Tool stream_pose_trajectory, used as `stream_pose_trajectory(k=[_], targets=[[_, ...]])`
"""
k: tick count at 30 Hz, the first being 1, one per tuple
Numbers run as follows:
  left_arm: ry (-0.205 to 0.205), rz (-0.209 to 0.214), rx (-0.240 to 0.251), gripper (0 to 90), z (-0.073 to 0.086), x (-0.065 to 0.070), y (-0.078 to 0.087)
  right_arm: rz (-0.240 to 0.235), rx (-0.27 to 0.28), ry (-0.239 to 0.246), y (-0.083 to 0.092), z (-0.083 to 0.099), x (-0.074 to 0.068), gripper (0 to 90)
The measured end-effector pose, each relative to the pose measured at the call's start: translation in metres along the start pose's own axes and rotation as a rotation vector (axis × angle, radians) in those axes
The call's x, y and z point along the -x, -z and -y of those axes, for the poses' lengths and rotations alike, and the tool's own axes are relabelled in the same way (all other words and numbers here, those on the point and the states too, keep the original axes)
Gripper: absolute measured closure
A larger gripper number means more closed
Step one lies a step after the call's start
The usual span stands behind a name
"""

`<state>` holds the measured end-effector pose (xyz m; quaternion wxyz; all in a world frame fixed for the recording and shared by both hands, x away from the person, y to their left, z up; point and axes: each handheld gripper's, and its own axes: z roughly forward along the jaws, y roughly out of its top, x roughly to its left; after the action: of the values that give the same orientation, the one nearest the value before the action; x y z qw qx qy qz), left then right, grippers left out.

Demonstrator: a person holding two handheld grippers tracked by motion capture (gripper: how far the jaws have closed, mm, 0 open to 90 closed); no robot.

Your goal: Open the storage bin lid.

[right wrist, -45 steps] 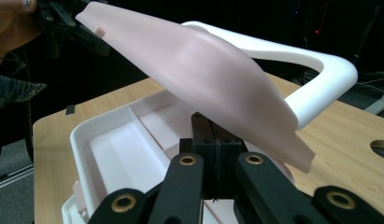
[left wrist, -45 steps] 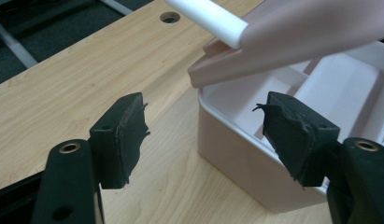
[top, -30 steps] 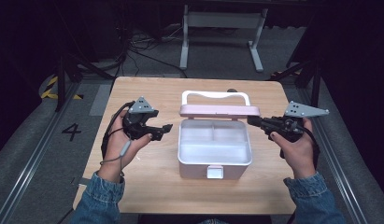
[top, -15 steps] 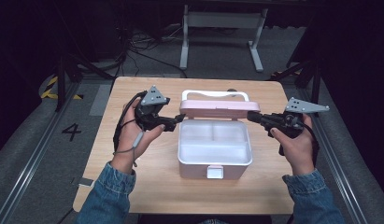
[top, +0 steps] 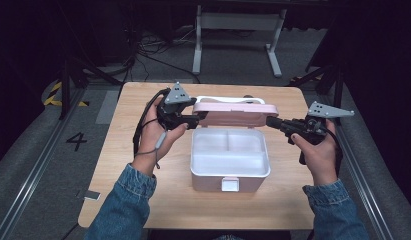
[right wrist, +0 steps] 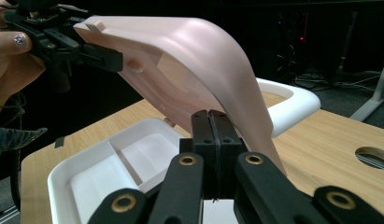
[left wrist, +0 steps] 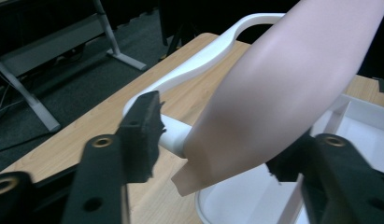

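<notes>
the jaws of the left gripper [top: 199, 119] stand wide apart around the left end of the pink lid [top: 232, 115], one on each side; whether they touch it cannot be told. the right gripper [top: 271, 121] has its jaws pressed together at the lid's right end. the white box [top: 230, 161] sits open mid-table [top: 143, 200], lid raised along its far edge, white handle [top: 228, 99] behind. inside, a divider [right wrist: 125, 164] splits the box.

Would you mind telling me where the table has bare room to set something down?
Table: free left of the box, below the left forearm, and along the front edge. Crowded at the back, where both grippers meet the lid and handle.
</notes>
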<state>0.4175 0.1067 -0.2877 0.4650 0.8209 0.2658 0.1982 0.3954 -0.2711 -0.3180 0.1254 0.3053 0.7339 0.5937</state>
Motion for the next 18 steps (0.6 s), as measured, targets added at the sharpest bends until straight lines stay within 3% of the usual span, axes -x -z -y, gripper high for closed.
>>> stream_pose_trajectory(k=[4,7,13,18], targets=[[0.007,0.01,0.026,60.9,-0.001,0.0,-0.001,0.004,0.003,0.0,0.001,0.0,0.0,90.0],[0.014,0.019,0.035,65.6,-0.002,0.0,-0.001,0.002,0.005,0.004,0.003,0.0,-0.001,90.0],[0.035,0.023,0.045,67.3,-0.002,-0.005,-0.004,0.012,0.006,0.005,0.012,0.002,-0.003,90.0],[0.03,0.015,0.024,68.0,-0.008,-0.008,-0.007,0.051,-0.013,0.004,0.023,0.007,-0.001,90.0]])
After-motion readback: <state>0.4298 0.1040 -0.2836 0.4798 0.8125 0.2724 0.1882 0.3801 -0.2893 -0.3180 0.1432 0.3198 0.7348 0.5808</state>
